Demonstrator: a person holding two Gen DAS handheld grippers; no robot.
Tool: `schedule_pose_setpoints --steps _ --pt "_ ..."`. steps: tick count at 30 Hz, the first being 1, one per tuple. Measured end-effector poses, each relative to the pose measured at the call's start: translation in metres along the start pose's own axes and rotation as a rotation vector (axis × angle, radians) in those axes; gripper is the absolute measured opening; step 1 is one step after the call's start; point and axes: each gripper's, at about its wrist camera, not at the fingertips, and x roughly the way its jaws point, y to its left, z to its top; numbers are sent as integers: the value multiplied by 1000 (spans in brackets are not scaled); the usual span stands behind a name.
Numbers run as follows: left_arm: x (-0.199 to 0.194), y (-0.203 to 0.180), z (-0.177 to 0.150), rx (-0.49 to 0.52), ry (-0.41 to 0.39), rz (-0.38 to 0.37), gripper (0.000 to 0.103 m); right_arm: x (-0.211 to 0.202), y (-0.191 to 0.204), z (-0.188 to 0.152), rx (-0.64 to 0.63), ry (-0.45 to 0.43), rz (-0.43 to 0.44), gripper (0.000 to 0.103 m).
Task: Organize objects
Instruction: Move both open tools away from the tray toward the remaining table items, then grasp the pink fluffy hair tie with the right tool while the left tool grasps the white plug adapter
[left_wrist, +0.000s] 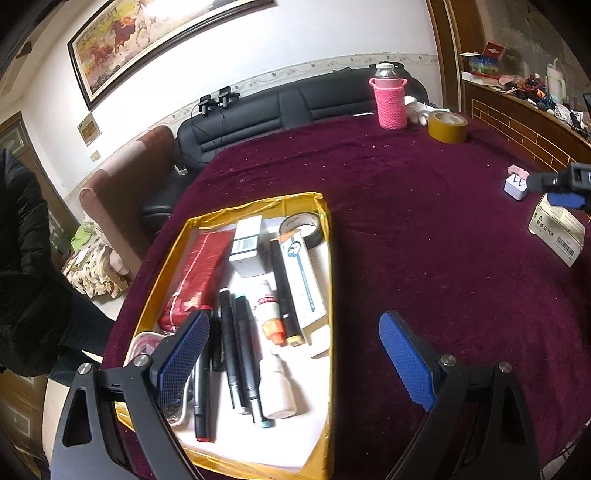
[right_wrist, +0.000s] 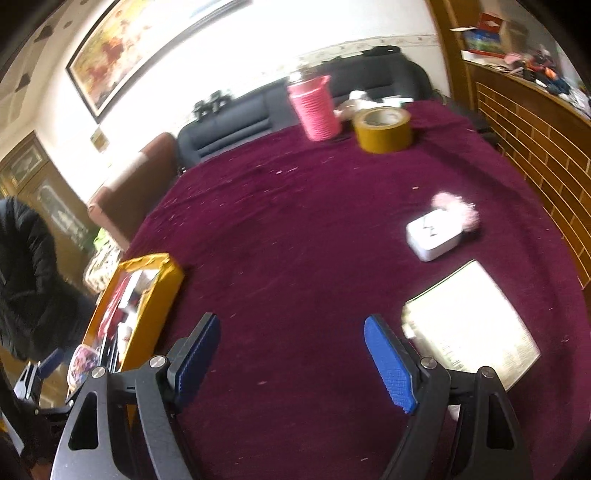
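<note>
On the left of the maroon-covered surface (left_wrist: 424, 229) lies a shallow yellow-rimmed tray (left_wrist: 325, 258). From its left side it holds a red packet (left_wrist: 195, 280), a row of dark markers (left_wrist: 236, 350), a white box with a barcode (left_wrist: 248, 245), a small white bottle with an orange cap (left_wrist: 271, 314), a long black pen (left_wrist: 284, 291), a slim white carton (left_wrist: 301, 277) and a roll of black tape (left_wrist: 301, 227) at the far corner. The left gripper (left_wrist: 291, 350) hangs over the tray's near end, jaws spread wide, nothing between them. Farther right the right gripper (right_wrist: 291, 354) is over bare cloth, also spread and empty. Right of it lie a white charger plug (right_wrist: 434, 236) and a flat white box (right_wrist: 469, 325), outside the tray. At the far edge stand a bottle in a pink knitted sleeve (right_wrist: 316, 107) and a yellow tape roll (right_wrist: 384, 129).
</note>
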Motion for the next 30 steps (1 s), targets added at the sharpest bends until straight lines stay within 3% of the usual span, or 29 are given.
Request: schedule_pose_setpoints --steps 9,20,25,27,30 --pt "7 -12 7 2 16 -37 93 4 -67 60 96 -34 -108 85" --pt "12 -27 8 21 28 -81 93 74 -143 113 228 92 -261 85" --pt "10 -26 7 18 29 -80 93 98 -136 112 188 147 -244 85" --pt "12 -26 8 12 34 -81 93 102 -116 107 106 170 -222 84" --pt "12 -27 8 6 38 -91 93 107 -75 93 -65 205 -247 75"
